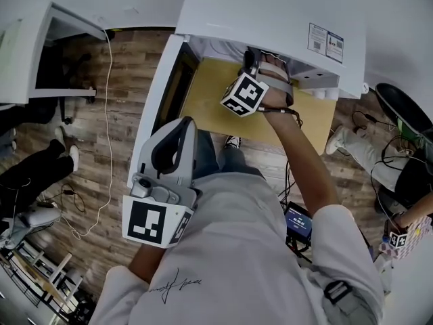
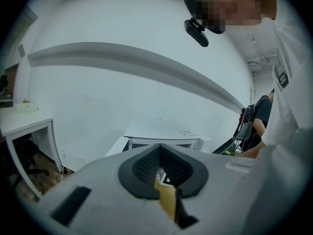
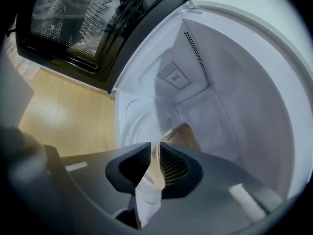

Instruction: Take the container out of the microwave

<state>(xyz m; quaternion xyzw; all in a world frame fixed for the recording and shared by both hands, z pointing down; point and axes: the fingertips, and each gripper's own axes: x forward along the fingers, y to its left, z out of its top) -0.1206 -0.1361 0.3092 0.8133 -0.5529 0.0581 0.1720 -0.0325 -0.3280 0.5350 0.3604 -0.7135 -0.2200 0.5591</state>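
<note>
The white microwave [image 1: 270, 12] stands on a yellow wooden table [image 1: 216, 107] with its door [image 1: 159, 107] swung open to the left. My right gripper [image 1: 260, 59] reaches into the cavity. In the right gripper view its jaws [image 3: 155, 153] stand narrow and pinch the rim of a clear container [image 3: 183, 133] with something brownish in it, low in the white cavity. The dark door window [image 3: 83, 23] shows at upper left. My left gripper [image 1: 186, 124] is held back near the person's body, in front of the door, shut [image 2: 159, 151] with nothing in it.
A white desk [image 1: 40, 46] stands at the left over wood flooring, with a white cable [image 1: 108, 147] trailing across the floor. Another person's legs [image 1: 40, 168] are at the left, and someone's shoes [image 1: 352, 147] at the right beside the table.
</note>
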